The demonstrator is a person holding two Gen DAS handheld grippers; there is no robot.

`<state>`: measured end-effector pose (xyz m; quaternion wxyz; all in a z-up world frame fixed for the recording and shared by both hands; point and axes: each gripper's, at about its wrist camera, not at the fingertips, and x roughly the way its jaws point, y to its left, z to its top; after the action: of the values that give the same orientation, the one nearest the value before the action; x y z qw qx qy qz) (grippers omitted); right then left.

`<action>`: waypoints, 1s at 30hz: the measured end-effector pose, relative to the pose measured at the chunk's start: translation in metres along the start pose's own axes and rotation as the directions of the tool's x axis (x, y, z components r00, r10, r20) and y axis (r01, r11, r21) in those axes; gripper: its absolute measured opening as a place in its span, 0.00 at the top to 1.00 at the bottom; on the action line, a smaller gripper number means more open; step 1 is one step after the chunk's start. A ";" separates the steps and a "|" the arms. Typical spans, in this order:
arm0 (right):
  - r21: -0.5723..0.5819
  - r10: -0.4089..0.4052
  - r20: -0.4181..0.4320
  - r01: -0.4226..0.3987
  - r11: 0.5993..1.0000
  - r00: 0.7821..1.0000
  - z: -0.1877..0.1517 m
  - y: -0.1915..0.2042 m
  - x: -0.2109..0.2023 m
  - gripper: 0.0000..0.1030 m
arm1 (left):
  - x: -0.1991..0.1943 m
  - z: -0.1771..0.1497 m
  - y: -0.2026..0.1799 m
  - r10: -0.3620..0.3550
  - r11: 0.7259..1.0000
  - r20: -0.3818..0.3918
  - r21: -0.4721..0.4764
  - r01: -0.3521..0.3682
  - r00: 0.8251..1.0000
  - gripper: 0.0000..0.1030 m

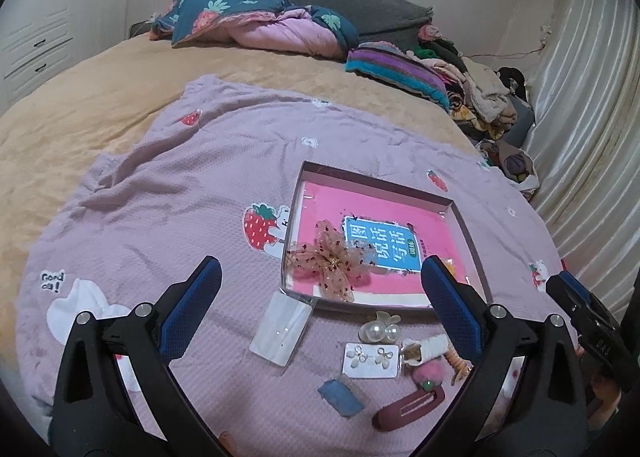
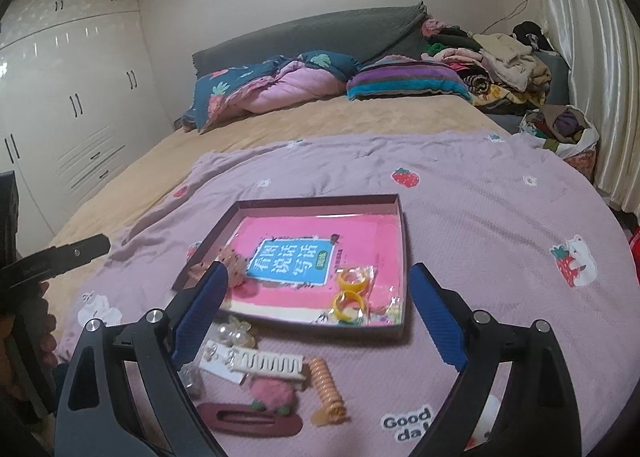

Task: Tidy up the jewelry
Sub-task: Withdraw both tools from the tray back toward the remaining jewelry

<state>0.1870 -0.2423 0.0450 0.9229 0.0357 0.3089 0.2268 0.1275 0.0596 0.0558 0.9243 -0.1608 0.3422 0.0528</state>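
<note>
A shallow box (image 1: 304,193) (image 2: 403,241) with a pink book inside lies on a lilac blanket. In it lie a pink tulle bow (image 1: 334,259) and a bag of yellow rings (image 2: 352,291). In front of the box lie a pearl clip (image 1: 380,329) (image 2: 236,333), an earring card (image 1: 372,360), a white comb clip (image 2: 266,363), an orange spiral tie (image 2: 326,389), a pink pompom (image 2: 272,395), a maroon snap clip (image 1: 408,405) (image 2: 250,419), a blue piece (image 1: 342,397) and a clear packet (image 1: 280,331). My left gripper (image 1: 320,305) and right gripper (image 2: 318,309) are open, empty, above these items.
The blanket (image 1: 180,197) covers a tan bed (image 1: 60,129). A folded quilt (image 1: 256,21) and striped pillow (image 1: 396,69) lie at the headboard. Clothes piles (image 2: 504,61) sit at the far right by a curtain (image 2: 580,37). Wardrobes (image 2: 72,97) stand left.
</note>
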 end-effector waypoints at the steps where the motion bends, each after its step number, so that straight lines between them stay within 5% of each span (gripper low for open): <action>1: -0.001 0.005 -0.004 -0.005 1.000 1.000 -0.002 0.001 -0.003 0.12 | -0.002 -0.001 0.000 -0.002 1.000 0.003 0.003 0.002 1.000 0.09; 30: -0.016 0.081 -0.128 -0.084 0.996 0.988 -0.057 0.021 -0.036 0.12 | -0.026 -0.066 -0.004 -0.012 0.995 -0.056 0.100 0.018 0.998 0.09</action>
<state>0.1197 -0.2434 0.0232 0.8915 0.0242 0.3631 0.2697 0.0678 0.0338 0.0262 0.9217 -0.1179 0.3688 0.0240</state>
